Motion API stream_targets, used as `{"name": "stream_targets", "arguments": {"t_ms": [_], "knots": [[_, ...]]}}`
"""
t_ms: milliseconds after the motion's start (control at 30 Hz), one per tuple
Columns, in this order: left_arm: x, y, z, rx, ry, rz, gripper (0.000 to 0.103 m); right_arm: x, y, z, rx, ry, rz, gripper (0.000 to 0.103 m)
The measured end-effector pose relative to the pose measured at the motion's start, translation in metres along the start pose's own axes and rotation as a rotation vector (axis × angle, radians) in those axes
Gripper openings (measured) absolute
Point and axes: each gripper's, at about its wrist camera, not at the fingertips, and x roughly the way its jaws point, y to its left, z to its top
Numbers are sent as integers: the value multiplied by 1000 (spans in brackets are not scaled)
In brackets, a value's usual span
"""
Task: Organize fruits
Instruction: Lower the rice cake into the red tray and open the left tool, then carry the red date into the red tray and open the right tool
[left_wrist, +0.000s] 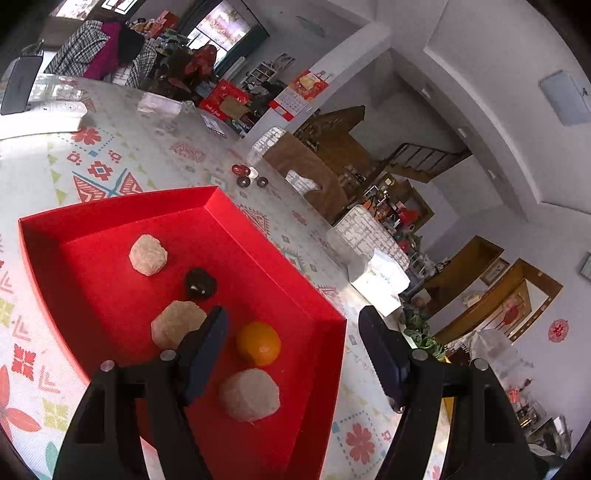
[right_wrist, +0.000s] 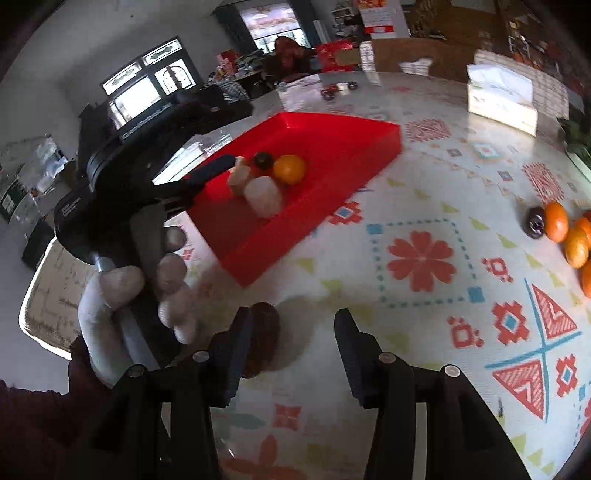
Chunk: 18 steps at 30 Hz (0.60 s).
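1. Here, in the left wrist view, the red tray (left_wrist: 110, 218) sits on the patterned tablecloth (left_wrist: 33, 177). It holds three pale faceted lumps (left_wrist: 148, 254), one dark fruit (left_wrist: 200, 283) and one orange (left_wrist: 258, 343).
2. The left gripper (left_wrist: 293, 325) hangs above the tray's near end, jaws wide apart, gripping nothing.
3. In the right wrist view, the right gripper (right_wrist: 293, 325) is spread wide and empty. A dark brown fruit (right_wrist: 264, 339) lies on the cloth against its left finger.
4. More oranges (right_wrist: 556, 221) and a dark fruit (right_wrist: 535, 220) are grouped at the right edge, well apart from the tray (right_wrist: 314, 206).
5. A gloved hand (right_wrist: 129, 295) holds the other gripper's handle. A tissue box (right_wrist: 500, 98) stands behind; its lettering is unreadable.
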Motion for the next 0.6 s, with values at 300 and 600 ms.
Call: {"name": "stream_targets", "arguments": {"t_ms": [300,600], "knots": [[-21,1,11,-3,-20,-3,72,17,30,-1,-79,50,8,57],[-53,13,28,19,-61,70,73,24,47,-11,-169,85,-82,36]]}}
